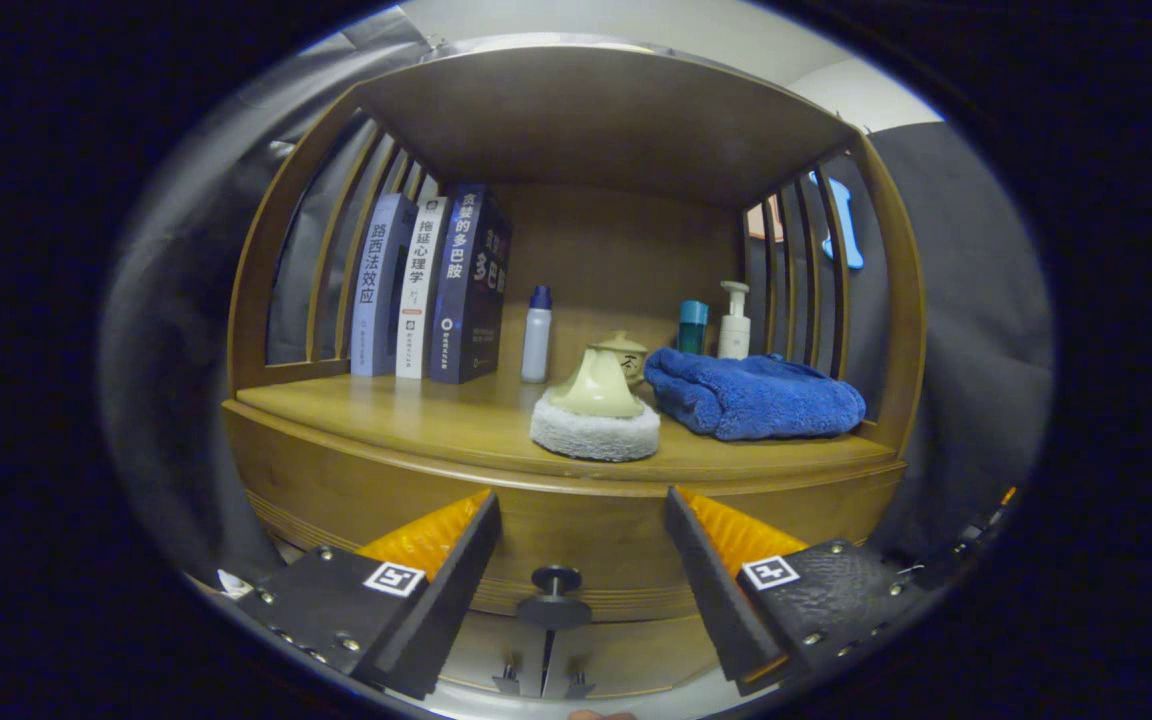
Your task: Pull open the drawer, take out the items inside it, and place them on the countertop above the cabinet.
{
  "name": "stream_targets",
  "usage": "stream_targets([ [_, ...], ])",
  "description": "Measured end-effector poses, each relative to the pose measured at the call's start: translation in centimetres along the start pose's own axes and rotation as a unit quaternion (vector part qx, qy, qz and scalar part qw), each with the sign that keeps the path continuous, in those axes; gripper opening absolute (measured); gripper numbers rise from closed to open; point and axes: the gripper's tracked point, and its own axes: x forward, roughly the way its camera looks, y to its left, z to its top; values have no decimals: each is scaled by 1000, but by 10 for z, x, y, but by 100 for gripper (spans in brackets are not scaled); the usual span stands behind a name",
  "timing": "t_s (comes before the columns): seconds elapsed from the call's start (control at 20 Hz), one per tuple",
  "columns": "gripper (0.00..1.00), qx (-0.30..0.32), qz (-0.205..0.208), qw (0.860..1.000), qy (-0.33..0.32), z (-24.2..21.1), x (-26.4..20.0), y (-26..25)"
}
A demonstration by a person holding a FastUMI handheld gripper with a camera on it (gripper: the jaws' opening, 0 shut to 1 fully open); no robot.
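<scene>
Tool [581,520] fingers spread wide, drawer knob [556,580] between them — countertop [416,420] crowded: books [426,285], teapot [601,380], blue towel [756,395]

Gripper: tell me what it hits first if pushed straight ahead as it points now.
Probably the drawer knob, which sits between the open fingers of the gripper, on the drawer front. Depth is hard to judge through the fisheye.

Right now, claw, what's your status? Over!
Claw open, holding nothing. Drawer knob between the fingers, not gripped; drawer looks closed. Countertop above holds a towel and a teapot. Nothing blocks the knob.
</scene>
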Motion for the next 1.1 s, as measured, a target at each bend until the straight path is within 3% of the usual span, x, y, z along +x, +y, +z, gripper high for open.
stream_targets([
  [0.35, 98, -19, 34, 997, -66, 45, -39, -41],
  [0.55, 98, -16, 43, 990, -129, 90, -54, -127],
  [0.75, 98, 33, 50, 983, -174, 130, -64, -218],
  [0.9, 98, 44, 55, 985, -159, 119, -72, -270],
  [1.1, 98, 39, 89, 991, -90, 67, -83, -312],
])
